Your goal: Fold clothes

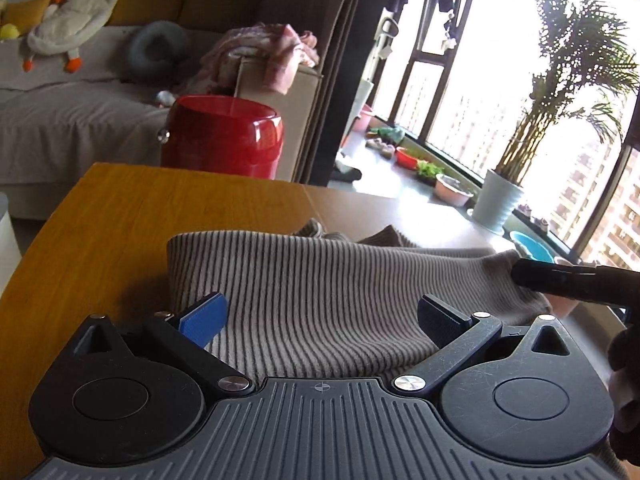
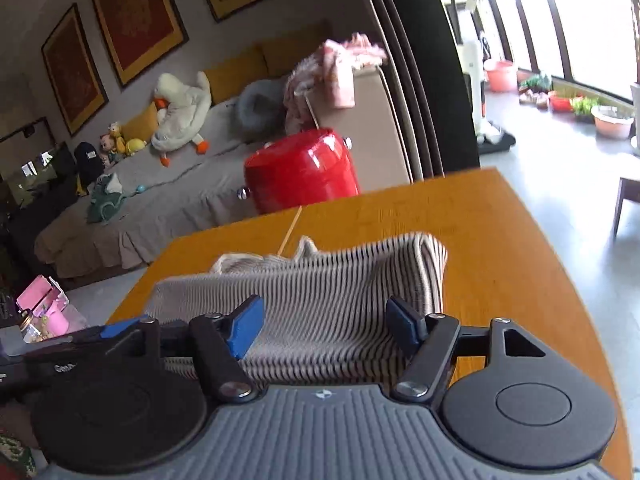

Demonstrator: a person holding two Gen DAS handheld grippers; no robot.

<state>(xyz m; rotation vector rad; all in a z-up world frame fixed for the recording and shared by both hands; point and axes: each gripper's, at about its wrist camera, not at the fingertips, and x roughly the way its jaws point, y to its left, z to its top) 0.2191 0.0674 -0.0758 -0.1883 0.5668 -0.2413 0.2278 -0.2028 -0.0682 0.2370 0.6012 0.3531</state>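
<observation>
A striped grey and beige garment lies folded on the orange wooden table. My left gripper is open, its fingers apart just above the near part of the cloth. The right gripper's finger reaches in from the right over the cloth's right end. In the right wrist view the same garment lies on the table, and my right gripper is open over its near edge. The left gripper's blue pad shows at the left.
A red bin stands beyond the table's far edge, with a grey sofa and plush toys behind. A potted palm and bowls sit by the window at right. A pink box sits at the left.
</observation>
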